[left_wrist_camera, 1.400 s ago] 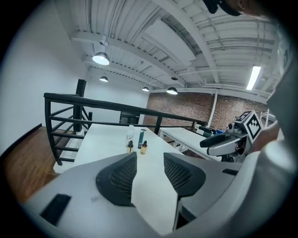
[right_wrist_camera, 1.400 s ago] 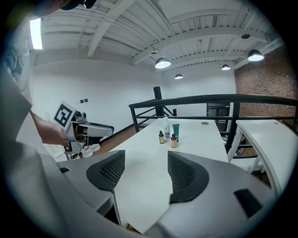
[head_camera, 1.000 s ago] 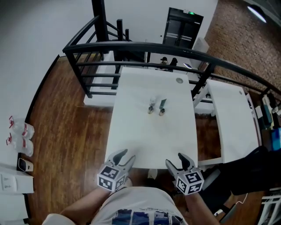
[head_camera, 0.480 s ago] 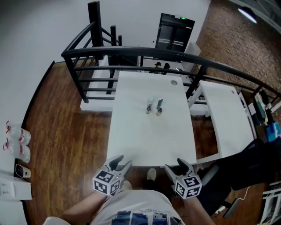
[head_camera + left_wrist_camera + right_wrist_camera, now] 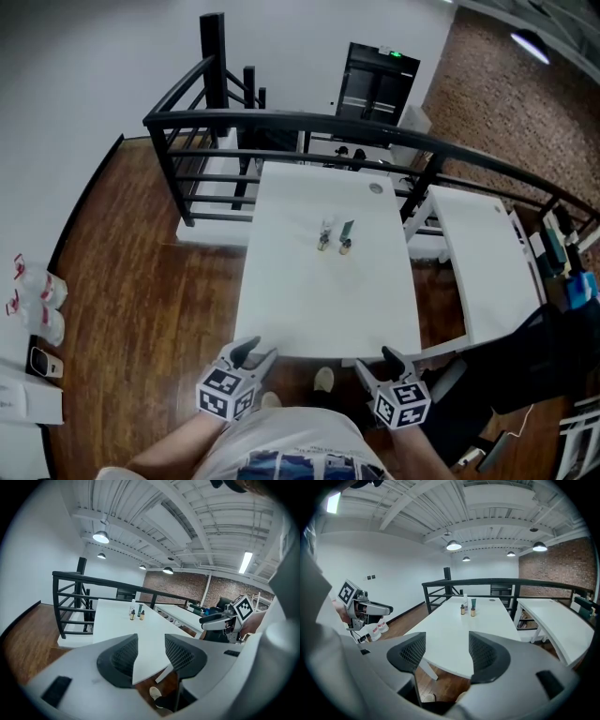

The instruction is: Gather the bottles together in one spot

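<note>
The bottles stand close together in the middle of the white table (image 5: 300,300): a white bottle (image 5: 325,228), a teal tube (image 5: 348,231) and two small brown bottles (image 5: 322,245) in front of them. The same cluster shows far off as brown bottles (image 5: 132,615) and as brown bottles (image 5: 462,610). My left gripper (image 5: 253,352) hovers off the table's near edge, open, with nothing between its jaws. My right gripper (image 5: 378,364) hangs beside it, also open and empty. Both are far from the bottles.
A black railing (image 5: 281,122) runs behind the table's far end and left side. A second white table (image 5: 487,262) stands to the right. A small round object (image 5: 376,187) lies at the table's far end. Plastic bottles (image 5: 37,291) sit on the floor at left.
Both grippers have drawn back from the table's near edge toward the person, still open. The bottles have not moved.
</note>
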{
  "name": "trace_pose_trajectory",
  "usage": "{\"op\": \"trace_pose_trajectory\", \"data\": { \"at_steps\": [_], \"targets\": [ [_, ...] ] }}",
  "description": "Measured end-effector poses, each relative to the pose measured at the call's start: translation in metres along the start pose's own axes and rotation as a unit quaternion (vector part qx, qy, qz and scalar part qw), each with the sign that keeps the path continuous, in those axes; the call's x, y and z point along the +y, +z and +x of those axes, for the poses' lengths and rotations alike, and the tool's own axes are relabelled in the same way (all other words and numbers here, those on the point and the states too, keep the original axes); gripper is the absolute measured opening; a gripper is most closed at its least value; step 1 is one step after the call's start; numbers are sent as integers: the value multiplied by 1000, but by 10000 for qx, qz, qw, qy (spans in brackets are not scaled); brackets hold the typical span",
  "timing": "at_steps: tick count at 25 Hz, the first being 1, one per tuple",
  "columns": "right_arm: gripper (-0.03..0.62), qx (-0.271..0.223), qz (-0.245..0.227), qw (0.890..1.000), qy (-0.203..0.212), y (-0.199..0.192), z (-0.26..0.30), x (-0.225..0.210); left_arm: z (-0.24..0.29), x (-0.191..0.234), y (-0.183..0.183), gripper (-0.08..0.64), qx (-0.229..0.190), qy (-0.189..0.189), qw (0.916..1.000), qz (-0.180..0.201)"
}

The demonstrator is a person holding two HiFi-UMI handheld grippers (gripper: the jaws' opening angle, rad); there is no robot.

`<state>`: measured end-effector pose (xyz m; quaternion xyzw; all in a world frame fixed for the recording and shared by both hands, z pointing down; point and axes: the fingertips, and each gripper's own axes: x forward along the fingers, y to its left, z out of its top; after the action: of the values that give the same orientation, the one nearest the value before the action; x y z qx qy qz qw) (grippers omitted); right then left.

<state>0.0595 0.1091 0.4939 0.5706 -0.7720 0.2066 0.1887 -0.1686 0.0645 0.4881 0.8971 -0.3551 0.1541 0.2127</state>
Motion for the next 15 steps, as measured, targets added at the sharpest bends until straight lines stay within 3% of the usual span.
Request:
{"op": "trace_pose_trajectory", "data": {
  "at_steps": [15],
  "targets": [
    [311,61,-76,9999,71,-5,2,22,-20,9,-11,158,9,88,10000,-4]
  ]
}}
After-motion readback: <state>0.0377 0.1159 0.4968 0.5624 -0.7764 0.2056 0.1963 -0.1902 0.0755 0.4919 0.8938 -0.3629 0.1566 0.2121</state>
